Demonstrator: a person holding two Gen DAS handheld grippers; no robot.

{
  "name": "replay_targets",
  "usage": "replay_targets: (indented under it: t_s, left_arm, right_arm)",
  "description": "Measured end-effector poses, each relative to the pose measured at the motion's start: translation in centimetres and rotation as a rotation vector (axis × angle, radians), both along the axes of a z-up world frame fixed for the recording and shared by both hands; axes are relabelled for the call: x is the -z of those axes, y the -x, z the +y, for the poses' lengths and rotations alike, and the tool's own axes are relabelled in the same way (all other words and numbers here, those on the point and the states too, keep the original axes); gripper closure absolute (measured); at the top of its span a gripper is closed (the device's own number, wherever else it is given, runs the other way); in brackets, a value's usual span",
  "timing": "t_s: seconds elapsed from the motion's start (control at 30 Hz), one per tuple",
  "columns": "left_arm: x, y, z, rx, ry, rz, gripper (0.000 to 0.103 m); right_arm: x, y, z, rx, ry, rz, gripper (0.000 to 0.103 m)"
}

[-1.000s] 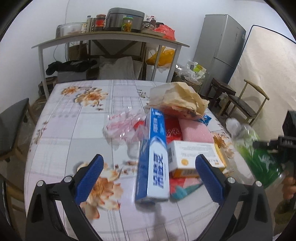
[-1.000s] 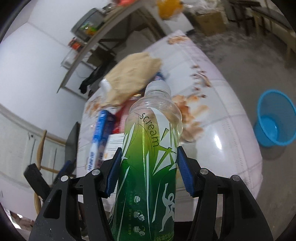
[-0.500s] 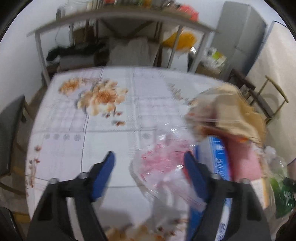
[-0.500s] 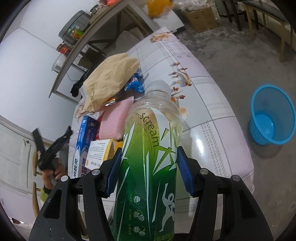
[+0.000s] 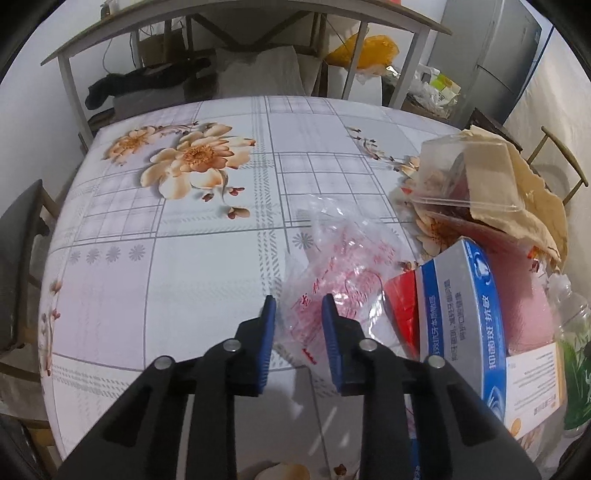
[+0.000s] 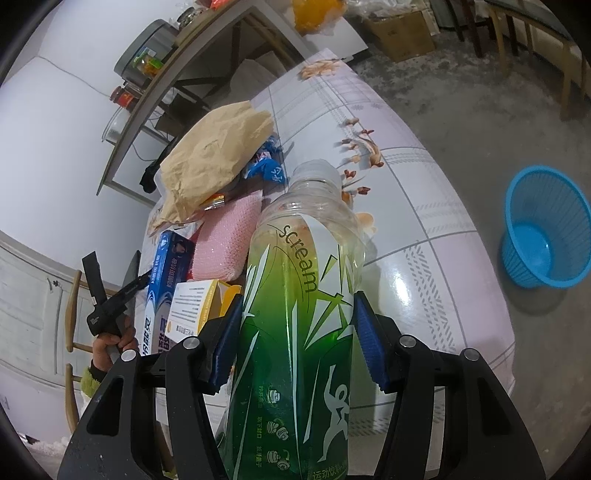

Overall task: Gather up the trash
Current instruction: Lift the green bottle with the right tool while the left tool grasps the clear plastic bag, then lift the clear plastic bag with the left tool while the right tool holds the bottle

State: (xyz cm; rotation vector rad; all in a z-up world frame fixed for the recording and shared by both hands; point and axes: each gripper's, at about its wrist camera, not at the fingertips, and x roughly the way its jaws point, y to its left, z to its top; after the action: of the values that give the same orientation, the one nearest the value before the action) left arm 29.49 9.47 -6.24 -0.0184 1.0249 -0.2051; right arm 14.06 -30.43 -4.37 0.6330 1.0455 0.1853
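A crumpled clear plastic bag with red print (image 5: 347,258) lies on the floral tablecloth (image 5: 184,258). My left gripper (image 5: 298,314) points down at the bag's near edge; its jaws are closing, with the bag's edge between the blue pads and a narrow gap still showing. My right gripper (image 6: 299,332) is shut on a green "scream" drink bottle (image 6: 295,314), held upright above the table's edge. The bottle (image 5: 572,332) also shows at the right rim of the left wrist view. A blue mesh waste basket (image 6: 543,229) stands on the floor to the right.
Right of the plastic bag is a pile: a blue toothpaste box (image 5: 461,317), a pink sponge (image 5: 524,314), a yellow-white carton (image 5: 532,384), a clear plastic container (image 5: 454,177) and a brown paper bag (image 5: 517,184). A shelf table (image 5: 236,33) and chairs stand beyond.
My left gripper swung left and down from over the toothpaste box to the plastic bag, and its jaws went from wide to narrow. The right gripper kept its hold on the bottle.
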Motion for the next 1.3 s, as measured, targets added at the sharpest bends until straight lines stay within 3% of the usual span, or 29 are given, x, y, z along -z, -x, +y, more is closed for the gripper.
replay_targets:
  t_s: [0.4,0.77,1.3]
  left_arm:
    - [-1.3,3.3,2.8,-0.107,0.098,-0.02,0.087]
    - [-1.2,7.4,3.8,-0.186,0.079,-0.057,0.087]
    - [-2.7,8.8,4.9,-0.239,0.112,-0.109,0.087]
  right_arm:
    - [0.0,-0.1,0.5,-0.012,0.032,-0.002,0.048]
    - [0.7,-1.1,1.6,-0.037,0.081,0.04,0.047]
    - [0.6,-1.0,1.3,-0.008,0.061,0.047,0.049]
